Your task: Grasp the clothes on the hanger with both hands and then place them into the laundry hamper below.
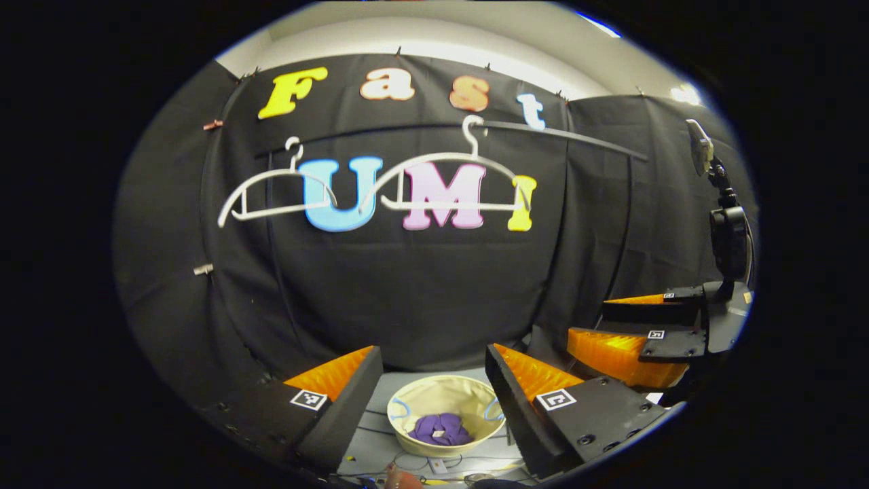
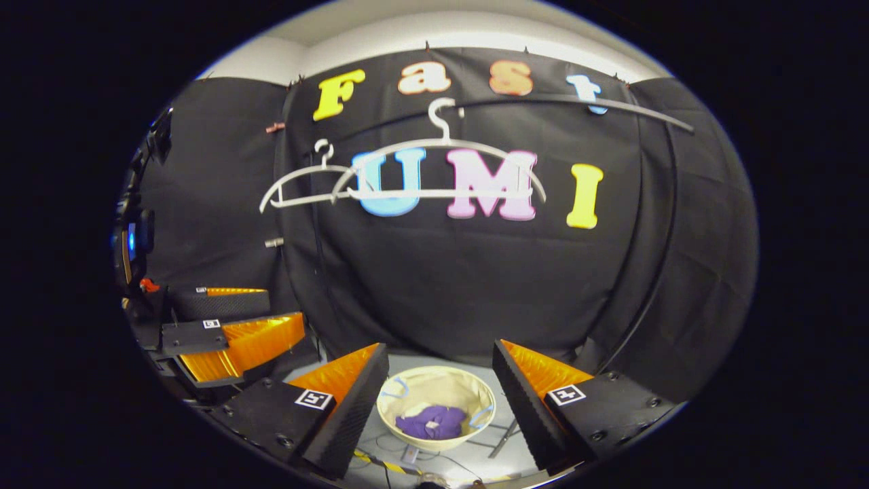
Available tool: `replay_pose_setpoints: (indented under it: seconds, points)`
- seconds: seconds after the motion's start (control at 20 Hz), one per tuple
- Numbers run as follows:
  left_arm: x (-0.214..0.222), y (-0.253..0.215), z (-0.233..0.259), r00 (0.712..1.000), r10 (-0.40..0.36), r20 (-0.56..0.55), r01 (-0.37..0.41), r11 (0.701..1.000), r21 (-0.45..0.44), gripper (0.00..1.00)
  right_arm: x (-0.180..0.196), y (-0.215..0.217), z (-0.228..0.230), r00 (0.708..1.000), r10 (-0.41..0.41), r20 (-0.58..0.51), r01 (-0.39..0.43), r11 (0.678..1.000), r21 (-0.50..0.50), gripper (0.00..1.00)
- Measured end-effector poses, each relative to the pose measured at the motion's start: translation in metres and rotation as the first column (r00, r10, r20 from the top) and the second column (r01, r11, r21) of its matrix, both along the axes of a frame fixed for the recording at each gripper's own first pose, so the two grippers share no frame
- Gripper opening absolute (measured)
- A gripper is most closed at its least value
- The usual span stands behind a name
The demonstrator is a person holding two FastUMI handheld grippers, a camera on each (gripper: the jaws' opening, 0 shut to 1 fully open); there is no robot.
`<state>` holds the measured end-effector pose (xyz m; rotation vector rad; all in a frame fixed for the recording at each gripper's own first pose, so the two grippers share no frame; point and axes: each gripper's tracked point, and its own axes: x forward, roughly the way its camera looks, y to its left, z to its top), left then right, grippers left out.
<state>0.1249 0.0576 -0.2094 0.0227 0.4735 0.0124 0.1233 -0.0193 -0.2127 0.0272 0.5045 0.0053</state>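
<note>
Your left gripper (image 1: 434, 380) and your right gripper (image 2: 440, 377) both stand wide open with nothing between their fingers. The purple garment (image 1: 441, 429) lies bunched at the bottom of the cream laundry hamper (image 1: 407, 401), and the two white hangers (image 1: 448, 183) on the rail (image 1: 577, 138) hang bare, so by my reading the placing is done and what remains is to clear away cleanly.

Do that well by lifting both grippers straight up and back, keeping your fingers spread so no pad catches the hamper's soft rim or its blue handle loops. Keep the two grippers level with each other; in the left gripper view your right gripper sits off to the right, close by, so draw them apart rather than across one another. Mind the cables (image 2: 380, 462) on the floor beside the hamper.

In each view the hamper shows low in the gap between that gripper's own fingers, well apart from them and below. The garment rests inside, near the hamper's middle, touching neither gripper, with a small pale tag showing on top. Nothing hangs over the rim, so no tucking looks needed.
</note>
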Motion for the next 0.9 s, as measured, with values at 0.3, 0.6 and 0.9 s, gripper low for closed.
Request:
replay_pose_setpoints:
  seconds: [0.3, 0.6, 0.9]
  points:
    - [-0.058, -0.024, 0.114, 0.971, -0.08, 0.226, 0.088, 0.996, -0.028, 0.93, -0.037, 0.027, 0.122, 0.953, 0.03, 0.302, -0.013, 0.998, -0.059, 0.97]
    - [-0.086, -0.039, 0.178, 0.916, -0.064, 0.396, 0.056, 0.998, 0.031, 0.94, -0.058, 0.039, 0.182, 0.896, 0.06, 0.441, -0.015, 0.994, -0.105, 0.92]
    - [-0.096, -0.029, 0.217, 0.868, -0.053, 0.493, 0.052, 0.999, 0.016, 0.92, -0.07, 0.034, 0.23, 0.838, 0.036, 0.545, 0.024, 0.994, -0.102, 0.94]
